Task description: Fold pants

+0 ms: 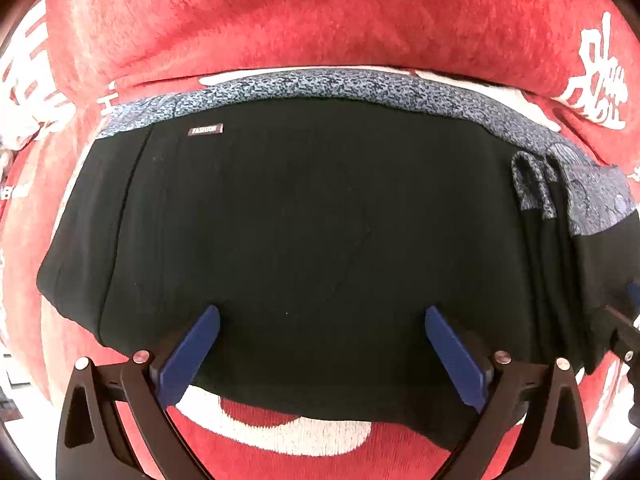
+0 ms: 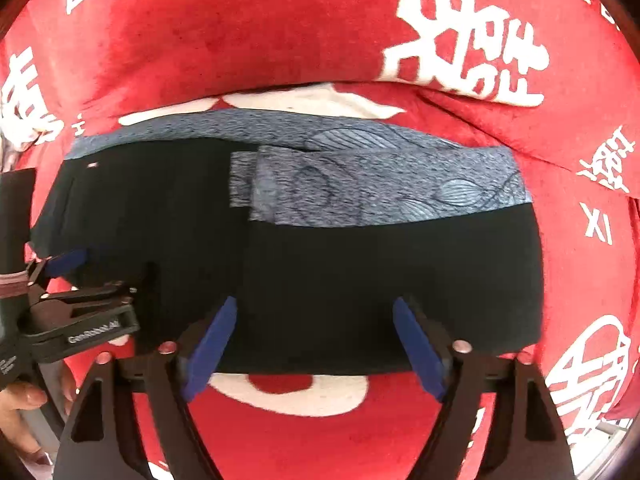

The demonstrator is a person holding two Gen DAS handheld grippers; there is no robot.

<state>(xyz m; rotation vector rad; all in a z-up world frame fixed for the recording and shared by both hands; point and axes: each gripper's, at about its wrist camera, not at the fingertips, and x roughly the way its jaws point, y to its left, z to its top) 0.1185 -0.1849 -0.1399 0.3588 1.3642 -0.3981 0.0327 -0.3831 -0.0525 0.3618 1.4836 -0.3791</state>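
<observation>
Folded black pants [image 1: 300, 220] on red blanket [image 1: 320, 12], both grippers spread

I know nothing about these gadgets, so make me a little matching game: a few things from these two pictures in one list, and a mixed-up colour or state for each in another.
Things:
1. folded black fabric pants
2. patterned waistband strip on the pants
3. fuzzy blanket under the pants
4. left gripper

Descriptions:
A. red with white characters
B. open, blue fingers spread over the cloth
C. grey-blue with leaf-like lines
D. black, lying flat with a small "FASHION" label

Pairs: 1-D, 2-C, 3-A, 4-B
</observation>
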